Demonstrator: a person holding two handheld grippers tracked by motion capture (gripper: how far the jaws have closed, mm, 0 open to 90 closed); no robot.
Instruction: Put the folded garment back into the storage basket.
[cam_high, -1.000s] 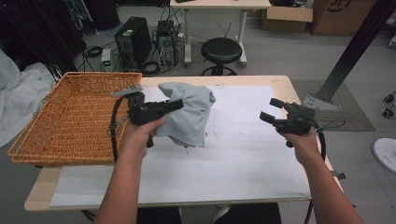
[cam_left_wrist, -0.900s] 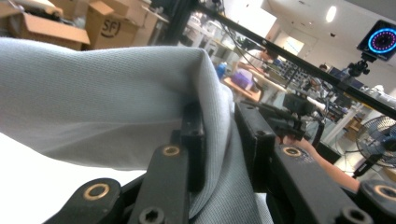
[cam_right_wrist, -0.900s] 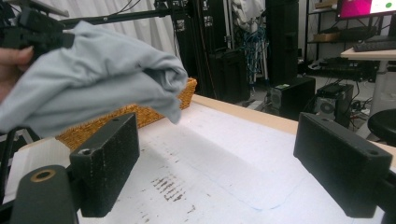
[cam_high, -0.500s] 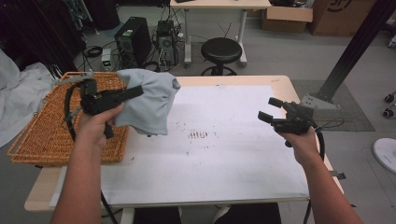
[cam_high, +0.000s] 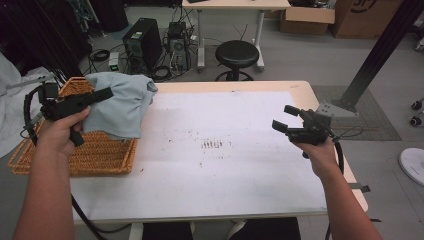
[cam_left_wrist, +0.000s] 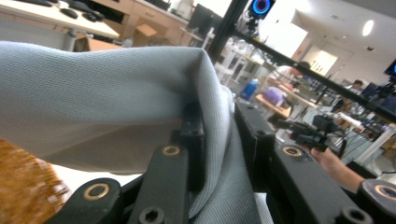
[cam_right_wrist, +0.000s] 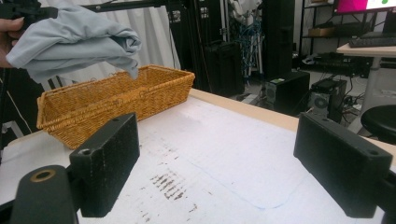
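A bunched grey-blue cloth (cam_high: 122, 102) hangs in the air over the right end of a wicker basket (cam_high: 97, 152) at the table's left. My left gripper (cam_high: 102, 95) is shut on it; in the left gripper view the cloth (cam_left_wrist: 93, 88) is pinched between the two black jaws and drapes over them. My right gripper (cam_high: 285, 118) hovers over the right side of the white table cover (cam_high: 225, 170), open with nothing between its fingers (cam_right_wrist: 109, 163). From the right gripper view the cloth (cam_right_wrist: 74, 39) hangs above the basket (cam_right_wrist: 116, 100).
The basket lies along the table's left edge. A dark smudge (cam_high: 212, 144) marks the middle of the white cover. Behind the table stand a black stool (cam_high: 239, 52), computer towers (cam_high: 142, 42) and cables. A white heap (cam_high: 12, 115) lies left of the basket.
My left hand has carried the cloth leftward and a little up, from the middle of the table to above the basket. The right gripper has stayed where it was.
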